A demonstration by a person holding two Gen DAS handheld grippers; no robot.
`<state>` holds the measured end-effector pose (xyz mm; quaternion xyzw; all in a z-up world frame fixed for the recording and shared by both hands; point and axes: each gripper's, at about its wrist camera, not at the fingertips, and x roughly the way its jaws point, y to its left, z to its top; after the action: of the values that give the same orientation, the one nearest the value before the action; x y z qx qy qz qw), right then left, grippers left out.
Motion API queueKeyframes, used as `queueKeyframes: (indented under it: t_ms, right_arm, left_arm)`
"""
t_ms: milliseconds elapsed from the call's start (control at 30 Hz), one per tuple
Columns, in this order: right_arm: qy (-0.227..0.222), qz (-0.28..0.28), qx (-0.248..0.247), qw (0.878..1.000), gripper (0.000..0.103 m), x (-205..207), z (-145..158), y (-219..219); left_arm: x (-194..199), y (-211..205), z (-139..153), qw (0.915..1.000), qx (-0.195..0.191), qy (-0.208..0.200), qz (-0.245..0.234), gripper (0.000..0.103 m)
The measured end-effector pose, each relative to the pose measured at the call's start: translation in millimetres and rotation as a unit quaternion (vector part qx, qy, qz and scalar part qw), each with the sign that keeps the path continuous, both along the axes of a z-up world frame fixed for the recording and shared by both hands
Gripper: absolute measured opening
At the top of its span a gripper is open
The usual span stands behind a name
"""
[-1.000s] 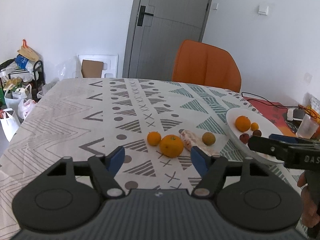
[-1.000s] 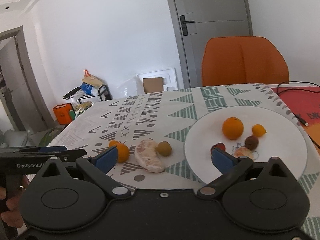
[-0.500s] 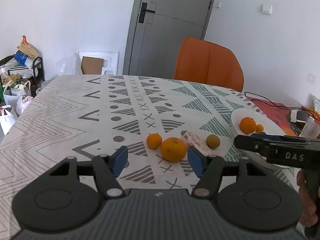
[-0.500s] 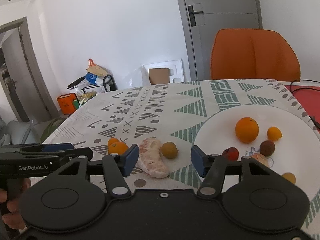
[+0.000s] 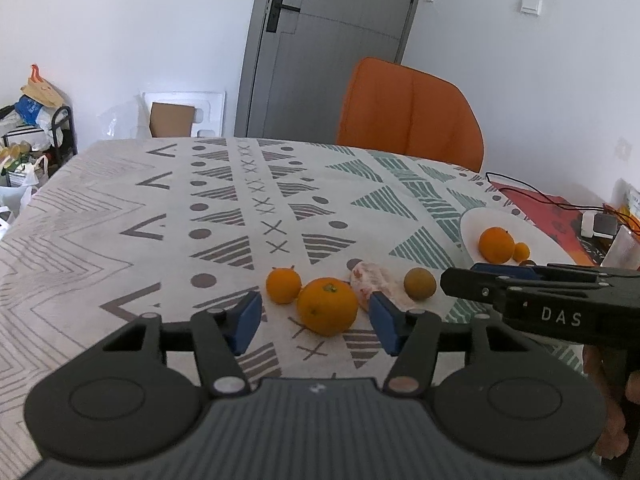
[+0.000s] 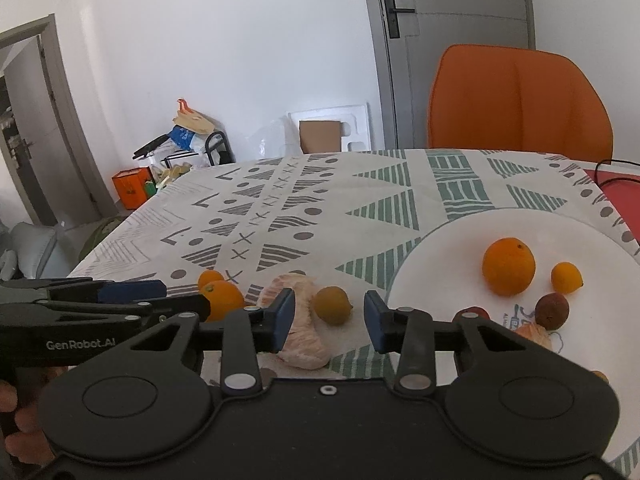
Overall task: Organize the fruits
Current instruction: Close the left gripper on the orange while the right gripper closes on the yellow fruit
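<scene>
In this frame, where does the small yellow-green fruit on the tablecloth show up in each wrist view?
Left wrist: the yellow-green fruit lies right of centre, just beyond the left gripper's right fingertip.
Right wrist: the same fruit sits centred between the right gripper's open fingers.
Shared landmark: the peeled citrus piece lies immediately left of it in both.

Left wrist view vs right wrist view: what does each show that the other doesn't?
Left wrist only: white wall switch, grey adapter on the red mat. Right wrist only: dark red lychee and peeled orange segment on the white round plate, orange box on the floor. Both: large orange, brownish-yellow round fruit, orange chair.
</scene>
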<state>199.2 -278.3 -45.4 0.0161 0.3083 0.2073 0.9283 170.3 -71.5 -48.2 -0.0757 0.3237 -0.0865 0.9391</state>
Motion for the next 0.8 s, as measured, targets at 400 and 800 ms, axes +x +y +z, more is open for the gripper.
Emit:
queueKeyframes:
  t_ms: [400,800]
  right_arm:
    - [-0.001,0.010,-0.025,1.000,0.037,7.3,-3.3,7.3]
    - [-0.008,0.022,-0.065,0.998,0.034,19.5,-7.2,24.5]
  left_arm:
    - [22.9,-1.9,-17.7,0.9988,-0.037,0.031,-0.003,0.036]
    - [16.5,13.1,-8.3,0.9987,-0.045,0.020,0.008,0.036]
